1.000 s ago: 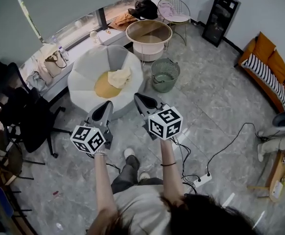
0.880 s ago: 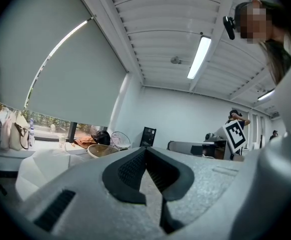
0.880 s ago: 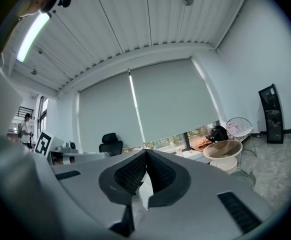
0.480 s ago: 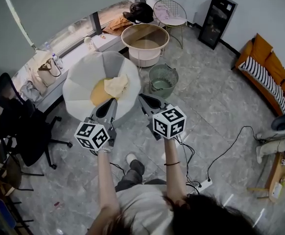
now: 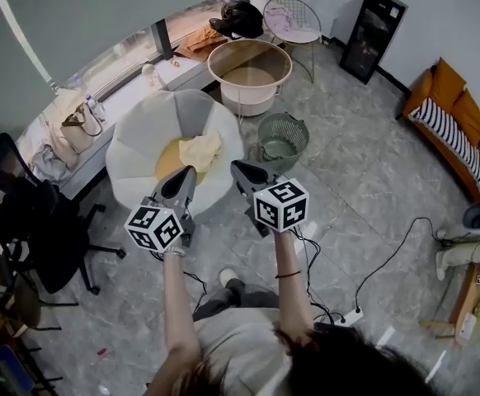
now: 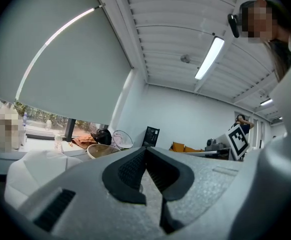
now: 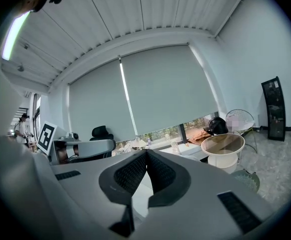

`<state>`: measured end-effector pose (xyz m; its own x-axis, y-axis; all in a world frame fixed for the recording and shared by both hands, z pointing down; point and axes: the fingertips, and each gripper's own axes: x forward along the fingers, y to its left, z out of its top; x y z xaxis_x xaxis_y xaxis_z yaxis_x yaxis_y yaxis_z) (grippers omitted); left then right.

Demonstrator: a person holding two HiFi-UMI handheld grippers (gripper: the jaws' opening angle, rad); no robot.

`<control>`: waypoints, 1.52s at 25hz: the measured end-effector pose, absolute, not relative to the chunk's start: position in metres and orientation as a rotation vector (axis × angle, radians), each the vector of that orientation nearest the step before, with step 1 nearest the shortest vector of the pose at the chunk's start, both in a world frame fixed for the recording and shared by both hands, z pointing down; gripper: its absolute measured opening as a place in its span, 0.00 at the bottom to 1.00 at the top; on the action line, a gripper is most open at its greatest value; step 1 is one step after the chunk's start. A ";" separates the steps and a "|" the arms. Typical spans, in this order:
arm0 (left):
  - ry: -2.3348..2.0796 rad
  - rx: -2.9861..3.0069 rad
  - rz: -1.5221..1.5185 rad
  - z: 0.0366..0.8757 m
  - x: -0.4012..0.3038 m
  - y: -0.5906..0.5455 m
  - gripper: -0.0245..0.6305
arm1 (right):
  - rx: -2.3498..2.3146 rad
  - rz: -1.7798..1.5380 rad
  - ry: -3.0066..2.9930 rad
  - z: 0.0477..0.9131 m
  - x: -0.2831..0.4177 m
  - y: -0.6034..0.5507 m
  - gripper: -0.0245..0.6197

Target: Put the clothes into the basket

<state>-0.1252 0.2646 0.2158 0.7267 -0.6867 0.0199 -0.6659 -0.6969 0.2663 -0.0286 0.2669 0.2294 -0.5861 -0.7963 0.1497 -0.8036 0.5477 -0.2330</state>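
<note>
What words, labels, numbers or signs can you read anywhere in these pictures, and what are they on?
No readable text anywhere.
Left cube, on the left gripper: black-and-white square markers, patterns only, no letters.
Right cube, on the right gripper: the same.
Marker card across the room: one square pattern, no words.
Black cabinet: too small to show any print.

An office lounge is showing: a swivel chair (image 5: 34, 229) is standing left of the left gripper (image 5: 188, 172), a beanbag (image 5: 141, 139) sitting just ahead, a sofa (image 5: 458, 114) lying well right, roller blinds (image 5: 100, 15) hanging beyond.
</note>
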 end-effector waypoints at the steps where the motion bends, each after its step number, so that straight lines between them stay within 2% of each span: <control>1: -1.069 2.670 -0.110 0.219 -0.127 0.261 0.05 | 1.411 0.442 -2.740 0.231 -0.031 0.263 0.05; 23: -1.170 2.563 -0.119 0.241 -0.178 0.208 0.05 | 1.236 0.585 -2.846 0.235 -0.077 0.191 0.05; 38: -1.244 2.582 -0.172 0.211 -0.173 0.070 0.05 | 1.128 0.464 -2.943 0.179 -0.077 0.029 0.05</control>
<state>-0.1726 0.0701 0.2111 0.6246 -0.7809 0.0095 -0.7489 -0.5954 0.2910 -0.0775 0.0288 0.1790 -0.7484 -0.6603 0.0622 -0.6474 0.7070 -0.2848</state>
